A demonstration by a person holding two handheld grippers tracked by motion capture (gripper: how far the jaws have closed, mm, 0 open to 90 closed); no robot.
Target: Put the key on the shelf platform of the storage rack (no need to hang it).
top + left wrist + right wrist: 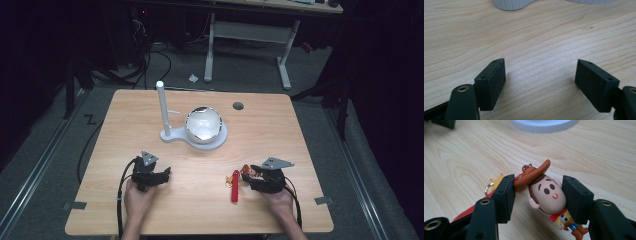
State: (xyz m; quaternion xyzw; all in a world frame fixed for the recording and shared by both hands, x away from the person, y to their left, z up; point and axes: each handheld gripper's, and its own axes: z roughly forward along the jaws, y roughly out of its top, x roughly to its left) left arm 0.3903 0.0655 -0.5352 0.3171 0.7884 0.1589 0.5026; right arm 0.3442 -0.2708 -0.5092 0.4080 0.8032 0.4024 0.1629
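Note:
A small cowboy figure (547,195) with a brown hat lies on the wooden table (280,140), on a keychain with a red strap (234,187) and a yellow star charm (496,180). My right gripper (537,192) is shut on the figure: one pad presses the hat brim, the other the side of the head. From above, the right gripper (251,175) rests at the front right, with the cowboy figure (248,171) at its tips. At the front left my left gripper (159,173) is open, and in its own view the left gripper (540,75) has bare wood between its pads.
A white stand (175,136) in the table's middle carries a tall white post (162,107) and a shiny round bowl (203,124). A dark round hole (238,106) marks the tabletop behind the bowl. Beyond the table's far edge are cables and a desk frame.

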